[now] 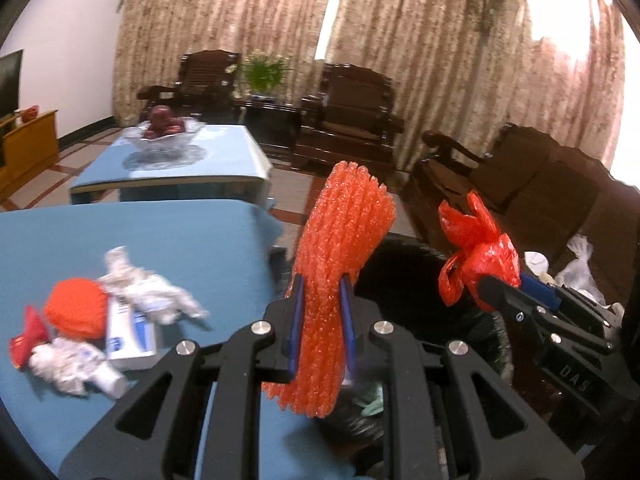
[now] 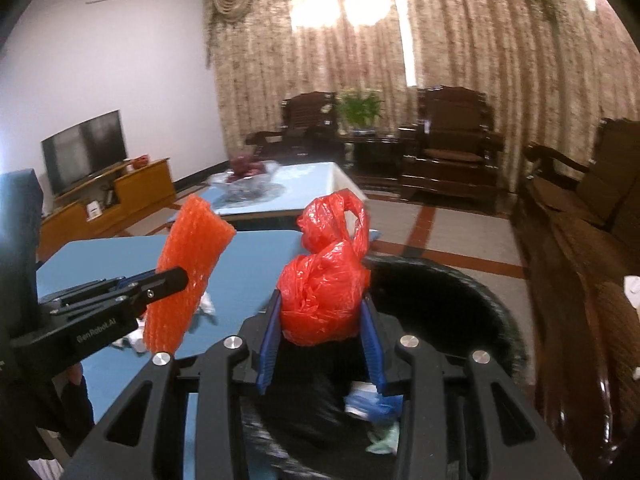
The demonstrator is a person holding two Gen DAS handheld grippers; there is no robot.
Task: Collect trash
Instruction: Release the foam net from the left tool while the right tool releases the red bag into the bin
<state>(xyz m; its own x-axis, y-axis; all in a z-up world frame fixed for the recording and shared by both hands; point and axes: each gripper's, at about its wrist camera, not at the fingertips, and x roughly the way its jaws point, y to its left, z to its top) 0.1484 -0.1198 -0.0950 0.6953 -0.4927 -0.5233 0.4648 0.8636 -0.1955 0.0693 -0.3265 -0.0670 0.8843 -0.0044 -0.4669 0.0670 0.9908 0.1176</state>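
My left gripper (image 1: 322,286) is shut on an orange foam fruit net (image 1: 340,248), which stands up between its blue pads at the edge of the blue table (image 1: 180,240). My right gripper (image 2: 322,298) is shut on a knotted red plastic bag (image 2: 324,284), held over the black-lined trash bin (image 2: 452,292). From the right wrist view the left gripper (image 2: 176,276) holds the orange net (image 2: 188,264) to the left. In the left wrist view the right gripper (image 1: 496,284) carries the red bag (image 1: 480,256) to the right. The bin holds some blue and green scraps (image 2: 376,404).
More trash lies on the blue table: crumpled white tissues (image 1: 148,288), an orange net ball (image 1: 76,308), a white and blue box (image 1: 132,336), a red wrapper (image 1: 26,340). A second blue table with a glass fruit bowl (image 1: 164,132) stands beyond. Dark wooden chairs (image 2: 452,148) line the right.
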